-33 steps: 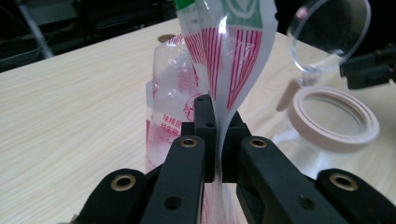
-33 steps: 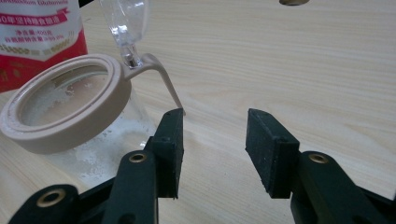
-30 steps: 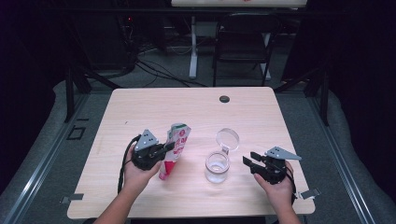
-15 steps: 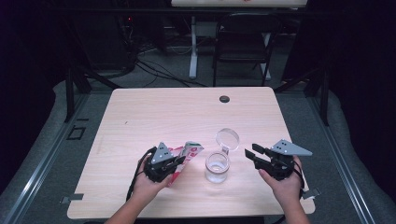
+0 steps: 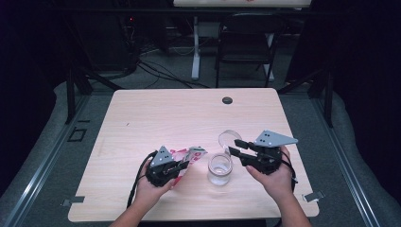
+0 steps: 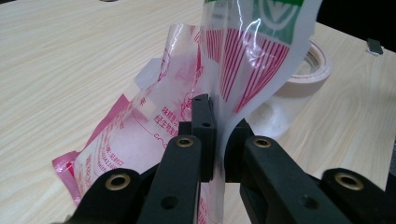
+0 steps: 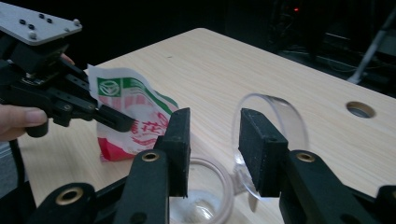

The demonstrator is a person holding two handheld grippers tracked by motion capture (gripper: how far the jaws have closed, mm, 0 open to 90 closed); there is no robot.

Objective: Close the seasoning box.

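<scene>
Two tongs work at the near edge of the table [image 5: 142, 118]. The left tongs [image 5: 182, 165] are clenched on one red-and-white pouch [image 5: 185, 160], tilted toward one glass jar [image 5: 220, 169] just right of it. The right tongs [image 5: 235, 147] hang released beside the jar's one hinged lid [image 5: 229, 138].

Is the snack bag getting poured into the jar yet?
Not yet. Done: the jar is open, its lid flipped up. In hand: the left gripper pinches the red snack bag, tilted toward the jar. The right gripper waits open by the jar. Left: pouring; nothing visible inside the jar.
</scene>
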